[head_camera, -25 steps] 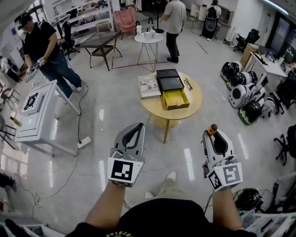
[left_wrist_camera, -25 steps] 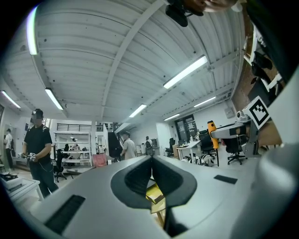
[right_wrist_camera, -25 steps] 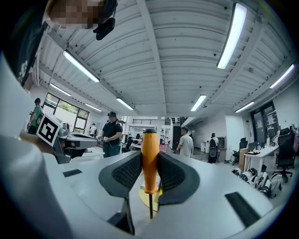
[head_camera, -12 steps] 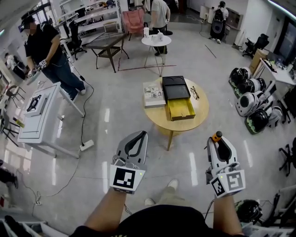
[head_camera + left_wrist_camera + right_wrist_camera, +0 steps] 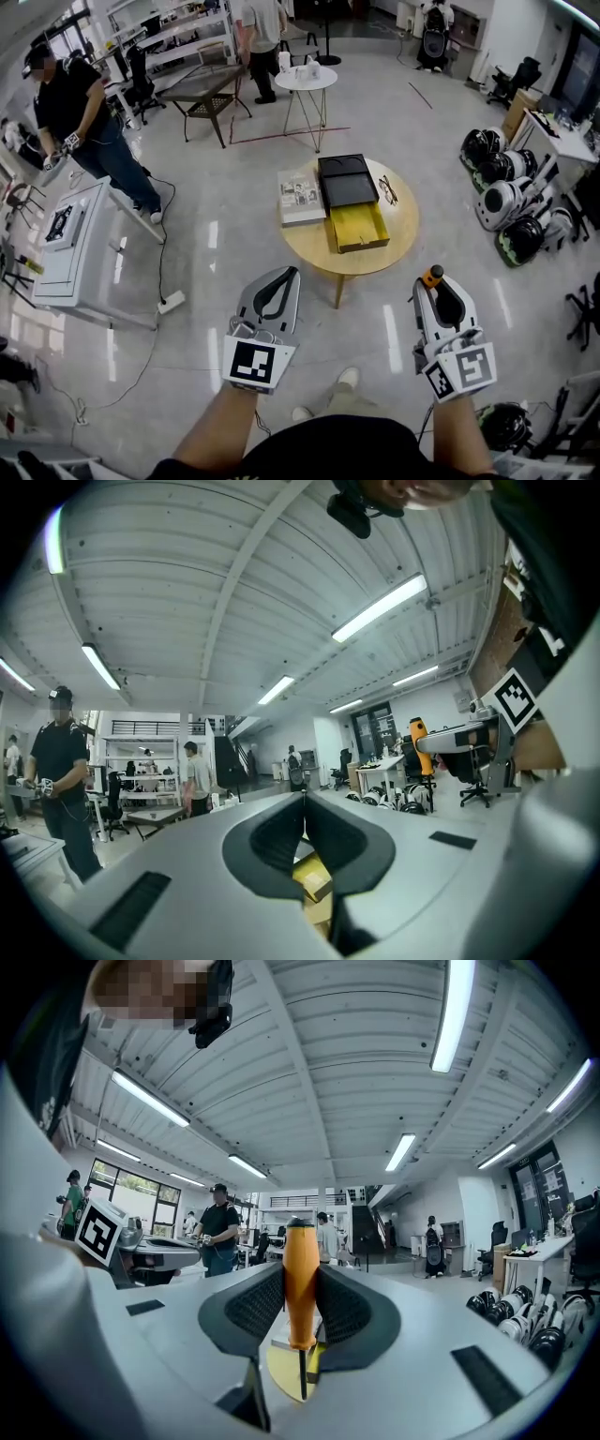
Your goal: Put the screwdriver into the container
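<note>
An orange-handled screwdriver (image 5: 431, 276) stands upright between the jaws of my right gripper (image 5: 437, 286), which is shut on it. In the right gripper view the handle (image 5: 300, 1274) is pinched between the ribbed pads and its thin shaft (image 5: 302, 1372) points down. The container, a yellow open drawer box (image 5: 357, 226), lies on a round wooden table (image 5: 394, 248) some way ahead of both grippers, next to a black box (image 5: 342, 180). My left gripper (image 5: 278, 277) hangs lower left with its tips together (image 5: 303, 797) and nothing in it.
A book (image 5: 300, 195) and glasses (image 5: 387, 190) also lie on the round table. A white table (image 5: 66, 239) with a person (image 5: 75, 98) beside it stands at left; a cable and power strip (image 5: 171, 302) cross the floor. Wheeled robots (image 5: 502, 197) crowd the right side.
Both grippers have kept their places in the view and the screwdriver stays gripped. A person at the back has walked from right to left. The view has shifted a little.
</note>
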The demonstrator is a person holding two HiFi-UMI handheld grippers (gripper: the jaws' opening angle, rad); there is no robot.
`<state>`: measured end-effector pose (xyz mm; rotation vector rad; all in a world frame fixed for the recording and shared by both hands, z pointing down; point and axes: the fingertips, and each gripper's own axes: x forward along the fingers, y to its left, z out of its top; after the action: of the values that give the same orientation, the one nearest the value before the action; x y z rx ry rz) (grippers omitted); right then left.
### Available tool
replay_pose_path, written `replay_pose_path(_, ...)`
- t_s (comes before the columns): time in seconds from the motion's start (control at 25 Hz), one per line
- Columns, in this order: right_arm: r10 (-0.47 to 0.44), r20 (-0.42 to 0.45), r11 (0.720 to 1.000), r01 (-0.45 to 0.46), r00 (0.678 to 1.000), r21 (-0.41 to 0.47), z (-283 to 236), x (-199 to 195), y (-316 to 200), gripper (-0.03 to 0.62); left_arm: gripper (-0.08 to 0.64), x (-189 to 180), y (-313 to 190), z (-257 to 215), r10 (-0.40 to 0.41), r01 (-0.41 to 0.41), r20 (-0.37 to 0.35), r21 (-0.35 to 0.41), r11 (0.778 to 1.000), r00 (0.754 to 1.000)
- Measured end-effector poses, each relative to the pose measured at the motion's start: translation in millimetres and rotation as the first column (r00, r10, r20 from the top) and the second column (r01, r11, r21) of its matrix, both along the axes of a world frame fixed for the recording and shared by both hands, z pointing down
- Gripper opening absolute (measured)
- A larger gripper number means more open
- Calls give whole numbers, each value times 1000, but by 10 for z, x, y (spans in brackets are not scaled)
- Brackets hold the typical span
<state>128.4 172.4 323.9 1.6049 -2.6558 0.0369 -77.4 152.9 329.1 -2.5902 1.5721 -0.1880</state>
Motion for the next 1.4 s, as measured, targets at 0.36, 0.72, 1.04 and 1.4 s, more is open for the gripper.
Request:
replay_pose_path(0.36,-47,-14,999,47,999,8,-62,72,-306,121,18,109,-305,-60,-25,25,-31,-2,1000,999)
replay_pose_path(0.72,-92,-5,996,92,996,10,-74,250,-598,121,18,260,-609,-59,-62,62,-26,-16,998,998)
replay_pose_path(1.04,-126,4,992,126,992,18,-99,488,-891,120,18,436,-818,-129,-103,103,-8,6,995,995)
replay_pose_path(1.4,-142,30,990,141,989,10,-15,591,-1116,120,18,446,-927,-101,-155,155,-6,7,988,988)
